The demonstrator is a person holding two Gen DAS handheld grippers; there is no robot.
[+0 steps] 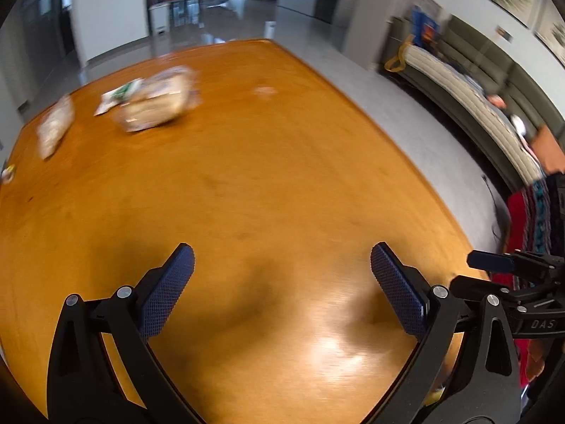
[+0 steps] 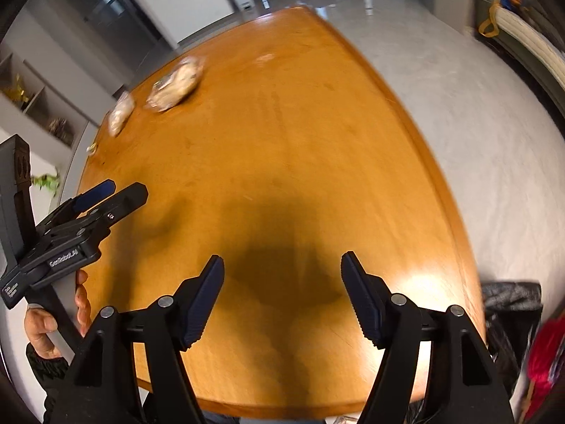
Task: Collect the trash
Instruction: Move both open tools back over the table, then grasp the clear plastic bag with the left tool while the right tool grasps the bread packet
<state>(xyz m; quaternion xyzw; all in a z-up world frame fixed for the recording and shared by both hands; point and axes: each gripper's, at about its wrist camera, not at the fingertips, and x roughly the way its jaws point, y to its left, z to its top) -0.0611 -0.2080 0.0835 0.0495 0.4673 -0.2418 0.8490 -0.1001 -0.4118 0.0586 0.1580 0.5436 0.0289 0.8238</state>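
A large crumpled clear plastic bag (image 1: pixel 155 100) lies far across the orange wooden table (image 1: pixel 265 176). A smaller crumpled wrapper (image 1: pixel 54 127) lies left of it, and a tiny yellowish scrap (image 1: pixel 7 173) sits at the left edge. A small pale scrap (image 1: pixel 265 90) lies further right. The same bag (image 2: pixel 176 83), wrapper (image 2: pixel 120 115) and yellowish scrap (image 2: pixel 91 147) show in the right wrist view. My left gripper (image 1: pixel 282 265) is open and empty above the near table. My right gripper (image 2: pixel 282 272) is open and empty beside it. Both views are motion-blurred.
A black trash bag (image 2: pixel 508 304) hangs off the table's near right edge. Grey floor (image 1: pixel 406 113) lies right of the table, with a sofa (image 1: pixel 476 99) along the wall. Shelves (image 2: pixel 31 106) stand on the left.
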